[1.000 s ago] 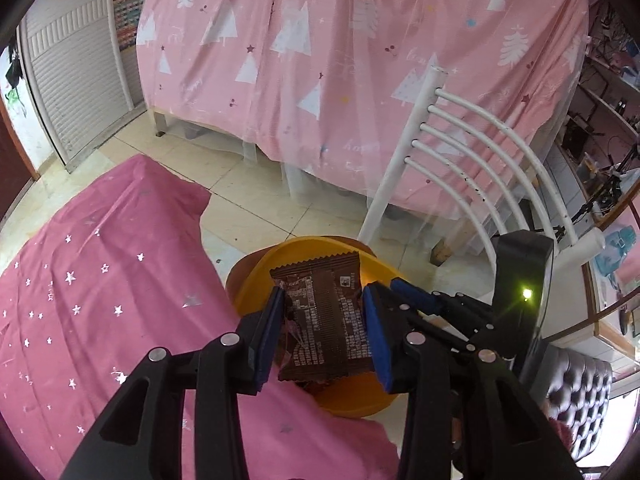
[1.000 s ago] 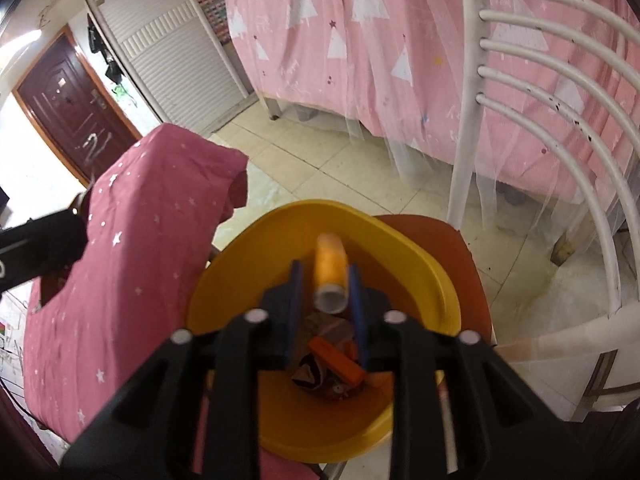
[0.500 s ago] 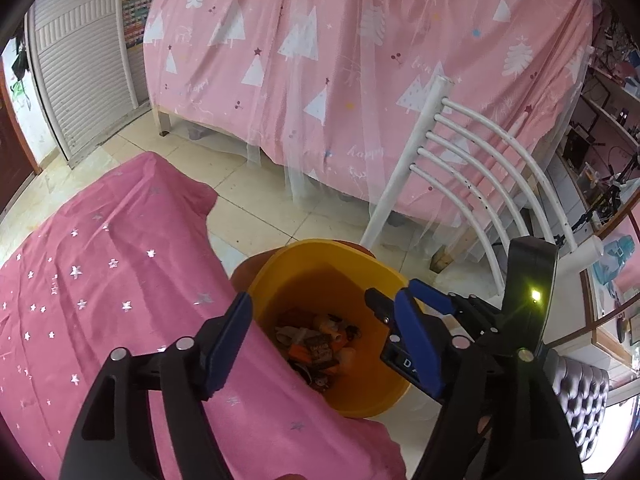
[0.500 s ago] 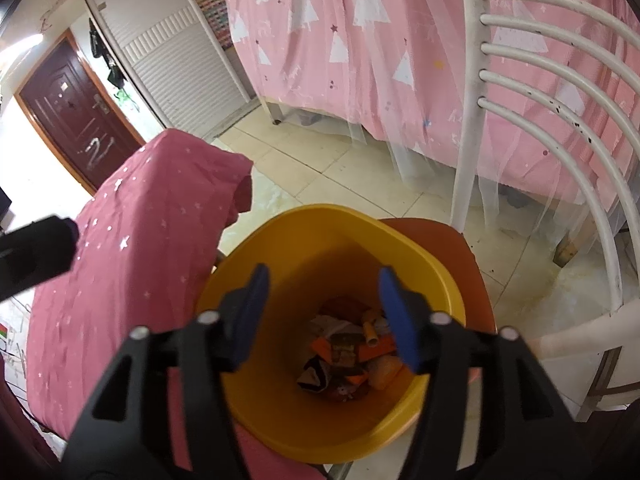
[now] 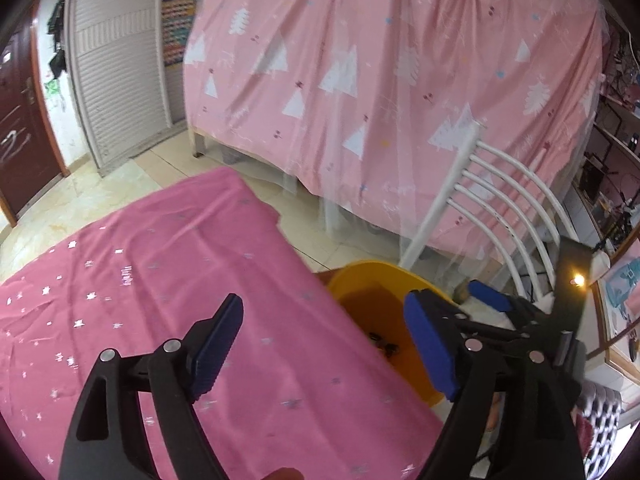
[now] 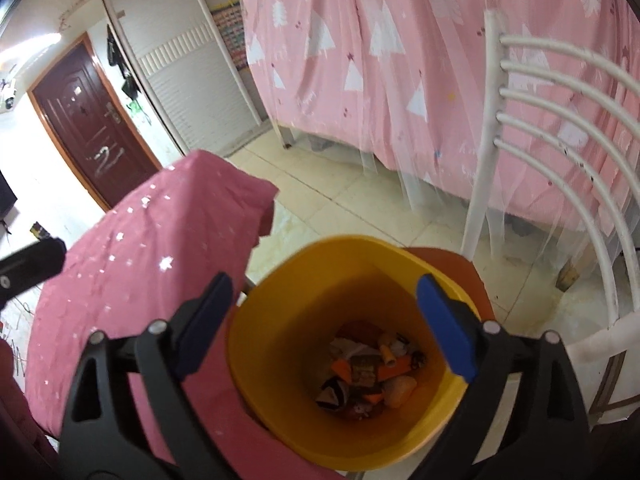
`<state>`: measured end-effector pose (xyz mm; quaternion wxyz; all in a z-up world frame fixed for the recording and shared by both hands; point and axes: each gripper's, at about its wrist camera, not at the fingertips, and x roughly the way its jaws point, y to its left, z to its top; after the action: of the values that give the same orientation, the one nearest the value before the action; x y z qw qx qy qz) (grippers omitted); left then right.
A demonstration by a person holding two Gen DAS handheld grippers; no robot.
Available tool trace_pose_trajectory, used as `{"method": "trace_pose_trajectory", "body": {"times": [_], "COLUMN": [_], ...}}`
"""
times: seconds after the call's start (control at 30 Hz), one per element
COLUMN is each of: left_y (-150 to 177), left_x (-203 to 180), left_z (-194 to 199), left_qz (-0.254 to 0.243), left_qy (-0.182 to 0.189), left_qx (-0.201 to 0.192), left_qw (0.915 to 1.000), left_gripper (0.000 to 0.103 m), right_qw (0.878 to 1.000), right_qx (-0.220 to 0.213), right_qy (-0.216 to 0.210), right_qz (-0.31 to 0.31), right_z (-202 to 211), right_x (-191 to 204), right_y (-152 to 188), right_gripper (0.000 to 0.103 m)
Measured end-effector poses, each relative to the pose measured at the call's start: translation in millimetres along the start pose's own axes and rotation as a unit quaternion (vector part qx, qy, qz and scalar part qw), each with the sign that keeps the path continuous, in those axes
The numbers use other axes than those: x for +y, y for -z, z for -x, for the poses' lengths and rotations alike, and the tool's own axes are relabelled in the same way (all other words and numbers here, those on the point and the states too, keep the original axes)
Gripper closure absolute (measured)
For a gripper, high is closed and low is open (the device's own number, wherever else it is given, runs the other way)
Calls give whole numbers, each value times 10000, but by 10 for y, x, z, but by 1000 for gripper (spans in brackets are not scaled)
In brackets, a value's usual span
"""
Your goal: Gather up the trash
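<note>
Pink star-print cloth covers the surface [image 5: 168, 280] right under my left tool [image 5: 324, 340], whose jaws have just been opening and stand wide with nothing between them. My right tool [image 6: 324, 320] hangs over the yellow bin [image 6: 280, 344], its jaws likewise just spread wide and empty. I see the trash [image 6: 368, 372], wrappers and scraps, piled at the bin's bottom. Beyond stand a white chair [image 6: 560, 128] and a pink tree-print curtain [image 5: 380, 60].

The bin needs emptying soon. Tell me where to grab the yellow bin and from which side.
Grip the yellow bin by its thin upper rim, coming from above with one tool finger inside and one outside. It stands upright and open-topped on the chair, and its body looks too wide to span.
</note>
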<state>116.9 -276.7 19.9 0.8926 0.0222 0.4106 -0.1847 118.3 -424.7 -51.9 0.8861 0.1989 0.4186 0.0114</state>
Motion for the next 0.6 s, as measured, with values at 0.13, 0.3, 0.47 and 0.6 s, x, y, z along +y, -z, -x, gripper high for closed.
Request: {"method": "trace_pose_trajectory", "body": {"times": [0.13,0.3,0.47,0.6], "left_y": [71,200,339,470], "left_x": [224,522,851,1201], "left_z": [139,306,499,641], "left_qz": [139,346,579,827], "left_qy": [-181,-445,-832,-1182], "left_qx": [-171,-310,-479,-556], "left_qw": [9996,9979,9937,9880], "left_gripper": [26,25,25,25], "right_qw": [9996,9981,9941,9890], "right_qx": [-76,-114,-204,-312], "right_qy": [-52,-234,-557,-745], "right_qz": [268,561,907,1235], "right_z": [39,47,95,173], "right_x": [240,577,1012,1350], "right_y": [-24,-3,68,154], "right_gripper": [8,6,6,6]}}
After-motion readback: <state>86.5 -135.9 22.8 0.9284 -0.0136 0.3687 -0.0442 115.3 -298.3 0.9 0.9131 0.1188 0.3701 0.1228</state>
